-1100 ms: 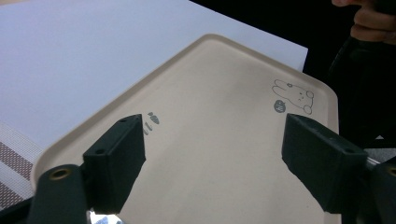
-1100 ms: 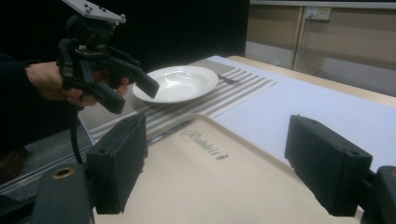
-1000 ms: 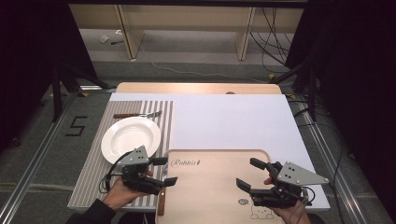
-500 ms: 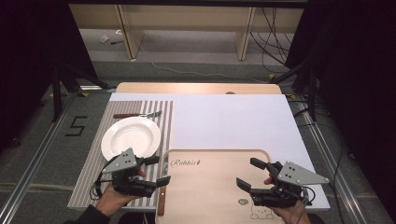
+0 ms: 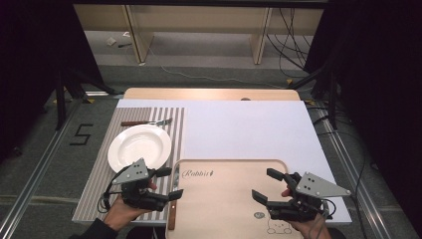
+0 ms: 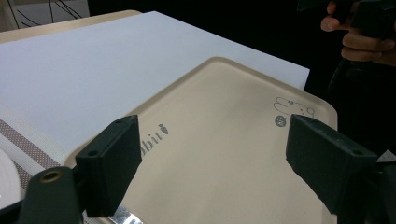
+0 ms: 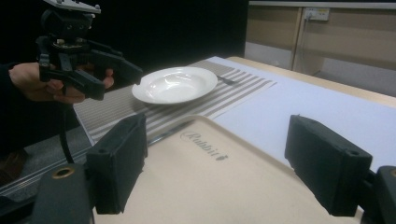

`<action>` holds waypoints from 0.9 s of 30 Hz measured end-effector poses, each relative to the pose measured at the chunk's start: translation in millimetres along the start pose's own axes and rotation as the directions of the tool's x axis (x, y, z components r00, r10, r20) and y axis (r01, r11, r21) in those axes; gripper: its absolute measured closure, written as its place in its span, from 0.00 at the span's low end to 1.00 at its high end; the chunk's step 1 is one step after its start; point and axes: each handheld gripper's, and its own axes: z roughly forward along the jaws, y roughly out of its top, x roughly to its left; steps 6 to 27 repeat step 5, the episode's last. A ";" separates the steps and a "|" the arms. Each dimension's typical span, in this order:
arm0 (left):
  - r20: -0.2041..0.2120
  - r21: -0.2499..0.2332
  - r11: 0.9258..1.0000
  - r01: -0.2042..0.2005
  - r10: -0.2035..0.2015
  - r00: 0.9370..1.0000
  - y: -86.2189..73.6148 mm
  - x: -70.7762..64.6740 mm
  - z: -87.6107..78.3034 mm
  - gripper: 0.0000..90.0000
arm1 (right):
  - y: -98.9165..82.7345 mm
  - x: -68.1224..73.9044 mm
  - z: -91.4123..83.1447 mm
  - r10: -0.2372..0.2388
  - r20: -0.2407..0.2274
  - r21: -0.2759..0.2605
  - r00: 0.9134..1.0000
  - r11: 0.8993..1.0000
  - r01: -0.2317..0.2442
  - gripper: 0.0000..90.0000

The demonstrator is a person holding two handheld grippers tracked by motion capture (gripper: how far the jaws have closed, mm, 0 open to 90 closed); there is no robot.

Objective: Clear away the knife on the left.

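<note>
- Striped mat [image 5: 99,174] lies on the left side of the table, with a white plate [image 5: 139,147] sitting on it.
- Behind the plate, a fork [image 5: 147,122] lies flat on the mat, near the far edge.
- Left gripper [image 5: 168,182] hangs just above the near left corner of the tray, held in a hand [image 5: 122,209]. Its two black jaws are wide apart and hold nothing.
- A knife [image 5: 171,219] lies between the mat and the tray, right beside the tray's left edge. The left gripper is over its far end.
- The tan tray [image 5: 224,199] sits at the near middle of the table, on the big white sheet [image 5: 249,129]. It has the word "Rabbit" near its far left corner and a small bunny drawing near its near right corner.
- In the left gripper view, the tray [image 6: 224,149] shows between the two open jaws.
- Right gripper [image 5: 268,185] hangs over the right part of the tray. Its jaws are wide apart too, and they hold nothing.
- In the right gripper view, the plate [image 7: 175,84] sits past the tray [image 7: 210,182], and the left gripper [image 7: 119,79] floats near it.
</note>
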 end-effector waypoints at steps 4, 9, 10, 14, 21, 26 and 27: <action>0.003 -0.001 1.000 0.000 0.000 1.000 0.1 -0.1 0.1 0.20 | 0.0 0.1 -0.1 0.000 0.000 0.000 1.000 1.000 0.000 0.25; 0.004 0.000 1.000 0.000 0.000 1.000 0.1 0.0 0.2 0.20 | 0.0 0.0 -0.1 0.000 -0.001 0.000 1.000 1.000 0.000 0.25; 0.004 0.000 1.000 0.000 0.000 1.000 0.1 0.0 0.2 0.20 | 0.0 0.0 -0.1 0.000 -0.001 0.000 1.000 1.000 0.000 0.25; 0.004 0.000 1.000 0.000 0.000 1.000 0.1 0.0 0.2 0.20 | 0.0 0.0 -0.1 0.000 -0.001 0.000 1.000 1.000 0.000 0.25; 0.004 0.000 1.000 0.000 0.000 1.000 0.1 0.0 0.2 0.20 | 0.0 0.0 -0.1 0.000 -0.001 0.000 1.000 1.000 0.000 0.25; 0.004 0.000 1.000 0.000 0.000 1.000 0.1 0.0 0.2 0.20 | 0.0 0.0 -0.1 0.000 -0.001 0.000 1.000 1.000 0.000 0.25; 0.004 0.000 1.000 0.000 0.000 1.000 0.1 0.0 0.2 0.20 | 0.0 0.0 -0.1 0.000 -0.001 0.000 1.000 1.000 0.000 0.25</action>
